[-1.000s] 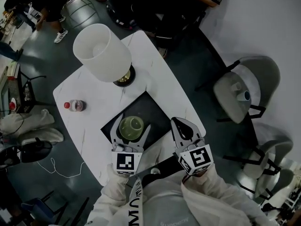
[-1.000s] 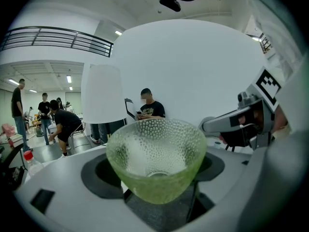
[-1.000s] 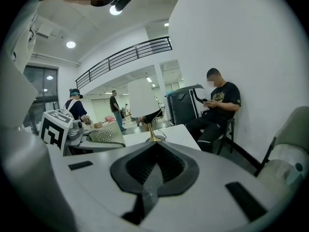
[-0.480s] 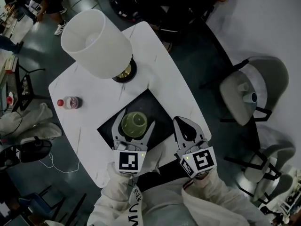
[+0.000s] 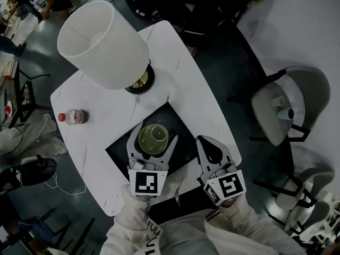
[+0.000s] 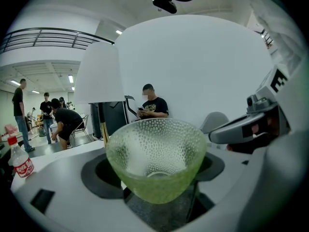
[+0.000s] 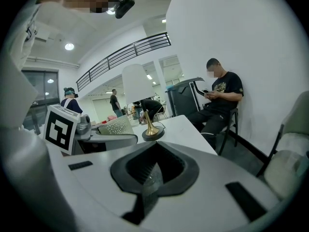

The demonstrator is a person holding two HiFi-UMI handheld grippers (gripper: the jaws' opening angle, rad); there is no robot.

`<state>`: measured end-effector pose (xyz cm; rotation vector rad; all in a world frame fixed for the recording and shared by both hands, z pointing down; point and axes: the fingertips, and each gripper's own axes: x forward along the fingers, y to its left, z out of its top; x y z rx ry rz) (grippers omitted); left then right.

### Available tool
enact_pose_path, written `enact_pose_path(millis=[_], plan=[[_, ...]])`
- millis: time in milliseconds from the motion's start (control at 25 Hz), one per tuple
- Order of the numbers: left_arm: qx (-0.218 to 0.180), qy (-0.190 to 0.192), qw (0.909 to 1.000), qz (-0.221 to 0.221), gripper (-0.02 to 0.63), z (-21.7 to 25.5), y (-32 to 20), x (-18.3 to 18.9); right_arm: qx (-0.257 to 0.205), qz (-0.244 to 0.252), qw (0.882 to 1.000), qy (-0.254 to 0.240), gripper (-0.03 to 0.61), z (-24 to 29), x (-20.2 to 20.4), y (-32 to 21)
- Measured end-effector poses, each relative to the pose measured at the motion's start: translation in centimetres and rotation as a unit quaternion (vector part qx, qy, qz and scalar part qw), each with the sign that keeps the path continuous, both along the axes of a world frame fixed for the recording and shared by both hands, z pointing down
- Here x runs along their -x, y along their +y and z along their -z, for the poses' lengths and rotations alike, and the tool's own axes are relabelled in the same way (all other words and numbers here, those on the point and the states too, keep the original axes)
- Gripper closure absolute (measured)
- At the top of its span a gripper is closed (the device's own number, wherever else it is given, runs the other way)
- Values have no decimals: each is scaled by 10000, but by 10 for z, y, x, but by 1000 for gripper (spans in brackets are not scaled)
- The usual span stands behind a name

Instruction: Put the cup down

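Reference point: the cup (image 5: 153,138), as seen in the head view. At 9 o'clock from it, well apart, a bottle (image 5: 71,117) lies on its side on the table (image 5: 191,89). At 11 o'clock stands a lamp (image 5: 101,44), its base near the far corner of the dark mat (image 5: 178,124). The cup is upright over the mat, between the jaws of the left gripper (image 5: 155,134). The jaws stand wide, and the fingers (image 5: 134,145) flank the cup at 9 and 3 o'clock. In the left gripper view the dark pads (image 6: 94,173) meet the cup wall on both sides, low on the bowl, with the rim standing above them. The grip therefore reads as closed on the cup. Status: the cup is positioned over the mat, but no view shows whether its base rests on it. Remaining, by judgement: seat the cup, open the jaws, and draw back without tipping it. At 3 o'clock the right gripper (image 5: 204,141) hangs over the table edge with its jaws together and nothing between them. A chair (image 5: 276,108) stands farther out, toward 2 o'clock.
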<state>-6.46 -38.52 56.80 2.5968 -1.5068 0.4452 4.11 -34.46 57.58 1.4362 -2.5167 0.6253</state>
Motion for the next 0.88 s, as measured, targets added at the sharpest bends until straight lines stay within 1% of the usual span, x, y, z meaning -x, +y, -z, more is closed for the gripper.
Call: enact_pose_path(millis=[120, 360, 480, 880], plan=[[65, -42, 10000, -7, 212, -5, -3, -2, -32, -49, 9999, -108, 572, 0, -1, -4], [150, 74, 9998, 108, 212, -21, -12, -6, -21, -149, 9997, -201, 572, -13, 1, -14], [181, 151, 9996, 167, 212, -27, -17, -8, -11, -141, 9997, -180, 572, -18, 2, -17], [197, 58, 9995, 236, 212, -49, -31, -7, 79, -191, 9998, -81, 572, -31, -6, -25]])
